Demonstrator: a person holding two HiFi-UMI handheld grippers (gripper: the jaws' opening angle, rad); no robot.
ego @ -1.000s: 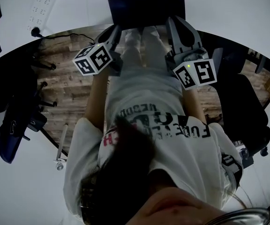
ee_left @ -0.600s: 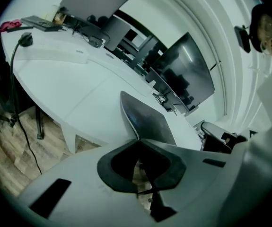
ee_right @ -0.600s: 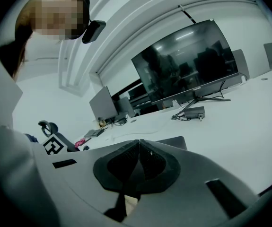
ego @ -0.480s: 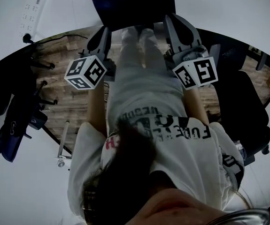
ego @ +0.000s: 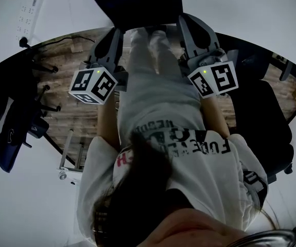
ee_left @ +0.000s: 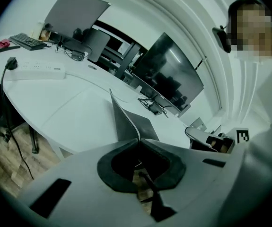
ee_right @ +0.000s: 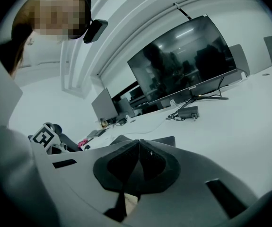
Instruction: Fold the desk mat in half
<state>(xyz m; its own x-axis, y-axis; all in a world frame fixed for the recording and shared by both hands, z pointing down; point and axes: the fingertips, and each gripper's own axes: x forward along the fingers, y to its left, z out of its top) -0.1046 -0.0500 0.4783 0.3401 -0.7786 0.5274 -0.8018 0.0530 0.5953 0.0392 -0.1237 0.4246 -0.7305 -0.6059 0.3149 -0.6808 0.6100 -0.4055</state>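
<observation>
Right gripper tight on desk mat; white desk, monitor

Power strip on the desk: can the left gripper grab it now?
Probably not yet. The left gripper is busy: its jaws have just been closing and pinch a corner of the desk mat. The power strip lies to its left on the desk, nothing in between.

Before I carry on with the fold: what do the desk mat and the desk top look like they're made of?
Desk mat: a thin, flexible sheet, possibly faux leather or soft plastic. It is dark grey and matte, and its raised corner curves smoothly without creasing.
Desk top: hard and smooth, probably laminate or painted board. It is an even white with no visible grain, and its edge is cleanly rounded.
</observation>
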